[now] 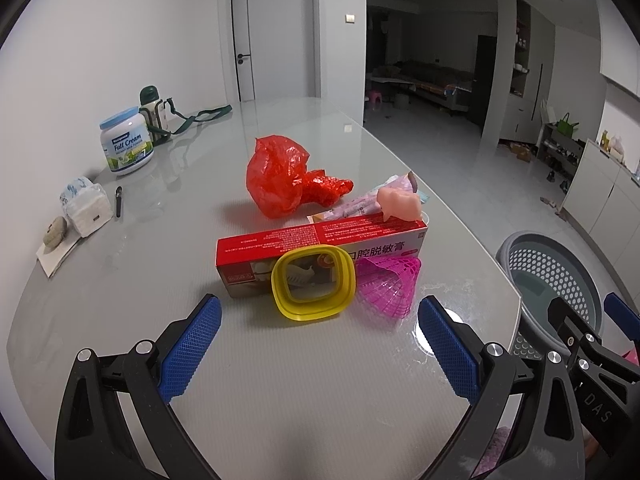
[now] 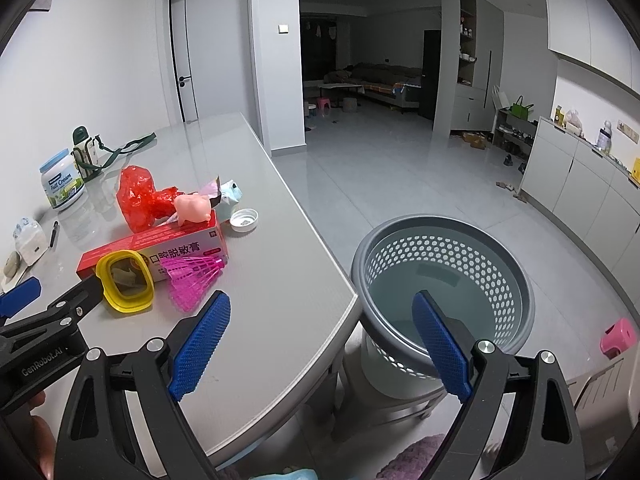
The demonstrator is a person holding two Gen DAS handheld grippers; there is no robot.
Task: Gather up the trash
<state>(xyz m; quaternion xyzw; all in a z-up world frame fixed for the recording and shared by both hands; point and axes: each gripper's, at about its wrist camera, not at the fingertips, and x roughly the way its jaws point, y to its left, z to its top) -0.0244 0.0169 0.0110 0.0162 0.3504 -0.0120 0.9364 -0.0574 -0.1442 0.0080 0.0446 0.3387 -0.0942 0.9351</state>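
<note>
Now both hand-held grippers gape; left hand-held gripper [image 1: 320, 344] faces yellow ring [image 1: 313, 285].

two black-framed handheld tools: the left gripper [image 1: 320, 340] and right gripper [image 2: 322, 338] each carry blue finger pads [image 1: 192, 350] with a fine mesh texture, silver round screws at the joints, and white lettering on the black bodies, "genrobot.ai" and "das".
</note>
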